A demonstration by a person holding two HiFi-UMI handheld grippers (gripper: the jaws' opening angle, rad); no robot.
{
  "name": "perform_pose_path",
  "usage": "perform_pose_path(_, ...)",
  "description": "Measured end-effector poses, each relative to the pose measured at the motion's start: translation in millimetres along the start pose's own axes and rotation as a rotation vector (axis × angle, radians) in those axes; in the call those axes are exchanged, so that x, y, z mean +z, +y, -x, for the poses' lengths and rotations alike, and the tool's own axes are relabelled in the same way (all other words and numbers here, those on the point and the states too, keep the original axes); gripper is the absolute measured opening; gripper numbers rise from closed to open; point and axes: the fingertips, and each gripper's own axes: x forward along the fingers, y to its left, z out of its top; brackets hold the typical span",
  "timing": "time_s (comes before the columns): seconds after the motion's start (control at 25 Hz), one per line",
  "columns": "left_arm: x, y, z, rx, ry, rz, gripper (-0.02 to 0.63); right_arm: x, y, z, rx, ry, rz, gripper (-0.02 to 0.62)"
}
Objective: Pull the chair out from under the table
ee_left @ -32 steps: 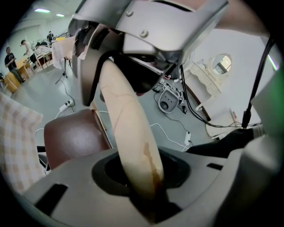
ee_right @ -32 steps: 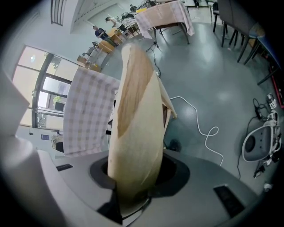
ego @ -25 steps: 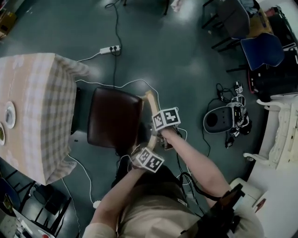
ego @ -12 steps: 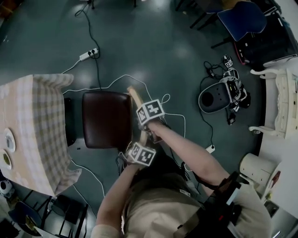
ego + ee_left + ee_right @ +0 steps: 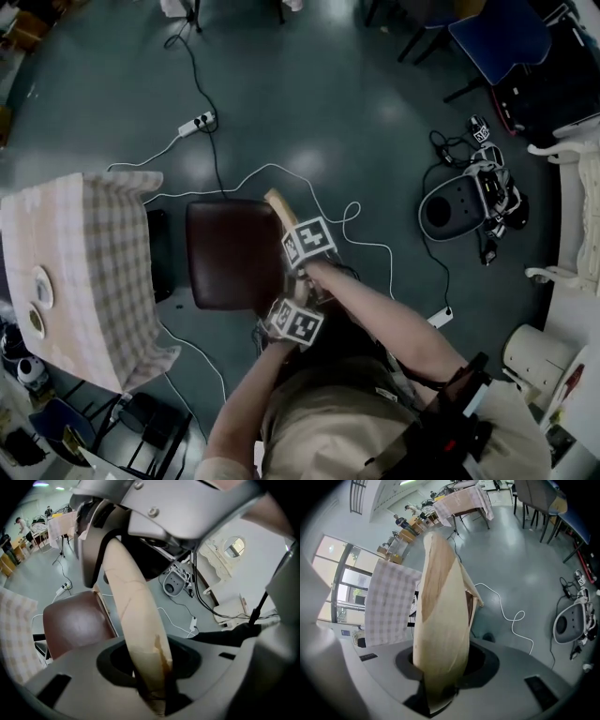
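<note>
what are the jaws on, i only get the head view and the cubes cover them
observer: the left gripper view shows the left gripper clamped on the pale chair back, which runs up between its jaws
operator: and the right one
observer: the right gripper is clamped on that same chair back, wood filling the gap between its jaws
</note>
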Motion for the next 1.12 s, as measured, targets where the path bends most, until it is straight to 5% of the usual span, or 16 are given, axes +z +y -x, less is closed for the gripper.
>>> perform_pose_path(0.28,-2.6,2.2,-0.3,-0.023,-0.016,-0.005,0.163,-0.8,-2.7,-0.8,0.000,-0.012,-0.020,0.167)
perform_pose_path(0.36,-1.8,9.4,6.1,-0.048,-0.029,0.026,0.253,4.8,-5.4,2.5,-0.007,-0.031,-0.036,0.269)
perform_pose_path(0.44,-1.3,13.7,17.2,-0.077,-0.057,0.055,0.315,8.9,-9.5,10.4,-0.014,-0.050,-0.053,0.287)
perform_pose_path(0.56,-4.9,21.1,45.0,-0.098,-0.136,0.115,0.325,13.3,-15.7,30.7,-0.039,-0.094,-0.064,0.288)
perform_pose_path(0.8,-15.2,75.7,110.0,-0.008,-0.320,0.216,0.325,15.8,-24.3,93.2,-0.045,-0.295,-0.217,0.288)
perform_pose_path(1.04,-55.2,121.4,175.4,-0.003,-0.451,0.315,0.324,2.2,17.2,153.1,-0.135,-0.506,-0.154,0.282)
perform_pose_path(1.12,-63.0,132.8,198.5,0.000,-0.499,0.340,0.302,5.3,38.3,165.1,-0.161,-0.559,-0.102,0.235)
